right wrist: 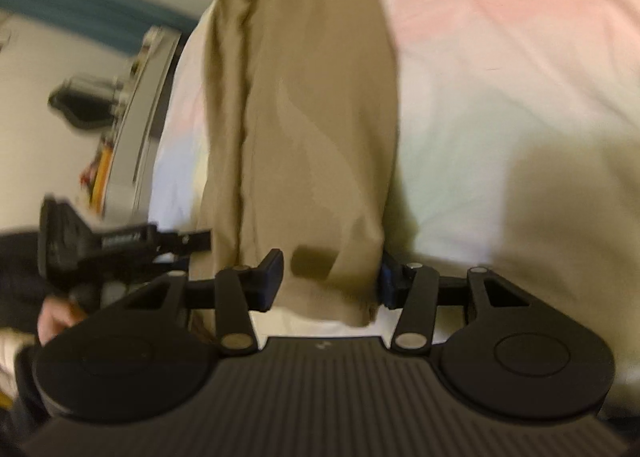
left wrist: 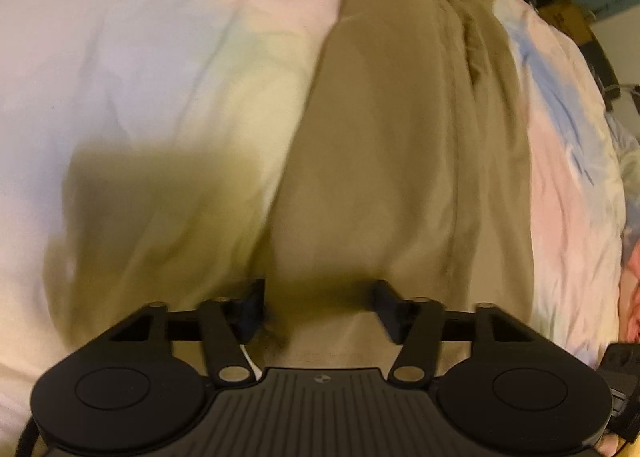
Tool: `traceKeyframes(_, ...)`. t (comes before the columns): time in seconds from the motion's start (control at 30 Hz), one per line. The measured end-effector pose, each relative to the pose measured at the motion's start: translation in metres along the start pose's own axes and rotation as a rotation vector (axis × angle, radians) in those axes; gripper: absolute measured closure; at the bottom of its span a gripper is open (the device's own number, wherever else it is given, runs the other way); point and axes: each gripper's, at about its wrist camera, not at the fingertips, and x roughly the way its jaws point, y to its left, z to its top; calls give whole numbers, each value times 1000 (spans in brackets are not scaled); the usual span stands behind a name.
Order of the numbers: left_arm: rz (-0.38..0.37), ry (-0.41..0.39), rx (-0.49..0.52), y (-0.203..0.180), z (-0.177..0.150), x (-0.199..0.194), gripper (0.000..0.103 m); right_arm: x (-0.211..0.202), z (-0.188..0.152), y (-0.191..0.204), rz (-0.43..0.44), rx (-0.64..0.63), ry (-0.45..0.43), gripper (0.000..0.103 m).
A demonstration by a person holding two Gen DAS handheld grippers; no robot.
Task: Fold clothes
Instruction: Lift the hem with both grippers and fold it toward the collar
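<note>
A long khaki garment (left wrist: 400,137) lies stretched along a pastel bedsheet (left wrist: 140,57), bunched at its far end. My left gripper (left wrist: 320,309) is open, its fingers wide apart over the garment's near edge, with cloth between them. In the right wrist view the same khaki garment (right wrist: 312,117) runs away from me. My right gripper (right wrist: 330,281) is open, its two fingers (right wrist: 272,273) astride the garment's near end. The other gripper (right wrist: 80,245) shows at the left, held by a hand.
The pastel pink, blue and yellow bedsheet (right wrist: 500,77) covers the bed. A grey shelf or cabinet edge (right wrist: 136,117) with small items stands beyond the bed's left side. Dark furniture and a box (left wrist: 568,13) sit at the far right.
</note>
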Motion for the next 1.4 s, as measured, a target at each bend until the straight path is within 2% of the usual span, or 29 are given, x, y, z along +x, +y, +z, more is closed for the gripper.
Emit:
traceKeyframes(0.03,-9,4,0,0,-1,-3,79,1,-1,3,-13,-8,20,85)
traceKeyframes(0.07,-19,7,-4,0,-2,-6,89,1,-1,6,-26,-18,31,93)
traceKeyframes(0.17,-47,-14,-45,4,0,-21,99,-7,2,18,-60,-57,4,94)
traceKeyframes(0.3,-153,-119,-139,7,5,-65,100,-47,22,38,-25,-47,-120,95)
traceKeyframes(0.5,-341,-324,-128,-12,3,-166,100,-130,39,93,36,-140,-325,95)
traceKeyframes(0.6,-391,-398,-105,-22,-7,-205,101,-160,37,122,41,-208,-392,95)
traceKeyframes(0.7,-408,-432,-72,-30,-39,-222,101,-181,22,136,50,-258,-427,95)
traceKeyframes(0.8,-404,-418,-56,-28,-66,-231,101,-192,-3,130,60,-265,-421,95)
traceKeyframes(0.93,-381,-368,-58,-21,-121,-213,101,-193,-28,108,60,-227,-381,95)
traceKeyframes(1.0,-367,-363,-63,-21,-122,-201,101,-187,-30,96,54,-195,-358,95)
traceKeyframes(1.1,-336,-401,-55,-35,-101,-188,101,-179,-12,92,32,-180,-379,95)
traceKeyframes(1.2,-295,-438,-62,-51,-71,-177,101,-163,29,98,-18,-181,-412,95)
traceKeyframes(1.4,-167,-510,-37,-75,12,-149,101,-111,100,108,-102,-234,-473,94)
